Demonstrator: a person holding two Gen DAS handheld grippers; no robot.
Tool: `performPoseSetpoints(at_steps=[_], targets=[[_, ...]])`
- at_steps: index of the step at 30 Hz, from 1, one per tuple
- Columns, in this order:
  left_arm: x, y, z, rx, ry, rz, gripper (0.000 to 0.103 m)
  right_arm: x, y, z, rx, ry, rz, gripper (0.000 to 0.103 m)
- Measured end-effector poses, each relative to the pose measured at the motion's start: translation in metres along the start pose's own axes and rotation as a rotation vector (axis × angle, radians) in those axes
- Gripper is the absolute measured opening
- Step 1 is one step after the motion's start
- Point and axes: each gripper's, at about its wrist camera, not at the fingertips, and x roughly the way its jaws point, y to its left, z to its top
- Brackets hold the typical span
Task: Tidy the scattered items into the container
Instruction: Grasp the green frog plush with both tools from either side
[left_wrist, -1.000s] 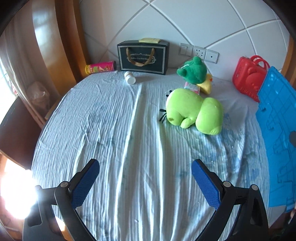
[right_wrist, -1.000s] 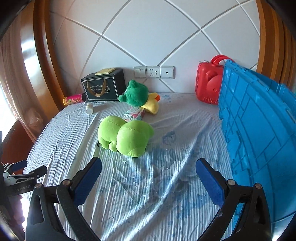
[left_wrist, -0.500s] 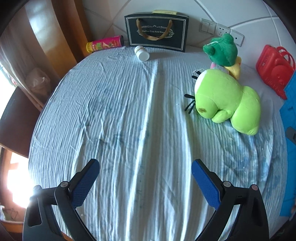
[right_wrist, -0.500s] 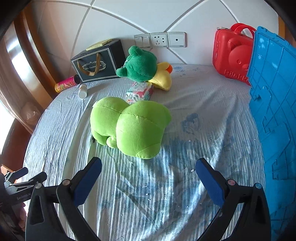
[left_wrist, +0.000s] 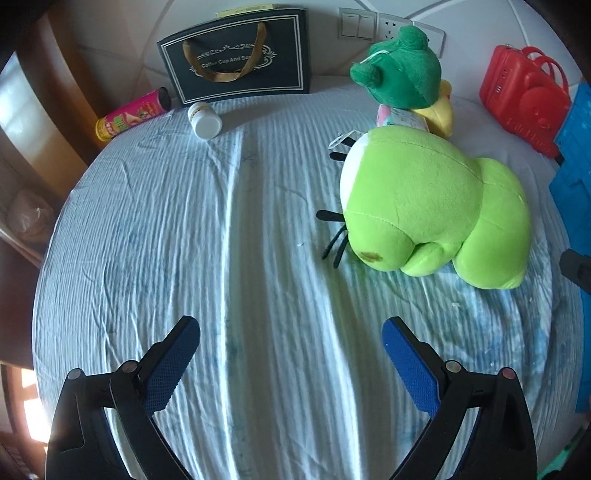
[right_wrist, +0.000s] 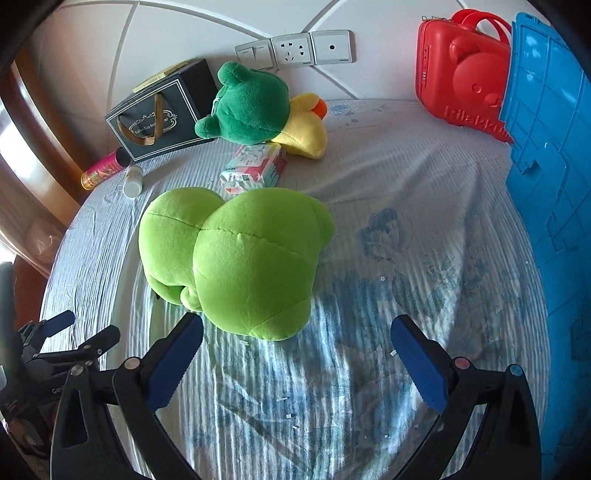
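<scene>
- Lime-green plush toy (right_wrist: 236, 262) lies on the bed (left_wrist: 221, 258), close in front of the right hand-held gripper (right_wrist: 295, 339). That gripper's blue pads are wide apart and hold nothing.
- Behind the toy sits a small pack of tissues (right_wrist: 255, 168), and past that a dark green frog toy (right_wrist: 247, 107) leans on a yellow duck toy (right_wrist: 304, 129).
- Big blue container (right_wrist: 546, 129) stands at the right side of the bed. It could be a lid or a wall of the box; the view is too close to tell.
- Left hand-held gripper (left_wrist: 291, 339) hangs over bare bed sheet with its pads wide apart and nothing between them.
- Far back by the wall are a white bottle (left_wrist: 205, 120) lying down, a pink can (left_wrist: 133, 114) on its side, a black gift bag (left_wrist: 236, 55), and a red case (left_wrist: 524, 96).
</scene>
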Motion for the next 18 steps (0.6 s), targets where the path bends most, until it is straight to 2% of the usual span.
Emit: performPoseSetpoints(at_steps=[5, 10, 14, 18], targets=[[0.025, -0.018, 0.024, 0.062, -0.018, -0.007, 0.101, 0.03, 0.001, 0.005, 0.016, 0.049, 0.046, 0.103], [0.041, -0.03, 0.045, 0.118, -0.051, -0.082, 0.101, 0.049, 0.013, 0.019, 0.001, 0.064, 0.102, 0.103], [0.054, -0.041, 0.055, 0.168, -0.075, -0.146, 0.101, 0.072, 0.012, 0.031, -0.002, 0.093, 0.058, 0.103], [0.065, -0.046, 0.067, 0.177, -0.104, -0.229, 0.101, 0.078, 0.004, 0.043, 0.012, 0.076, 0.043, 0.103]])
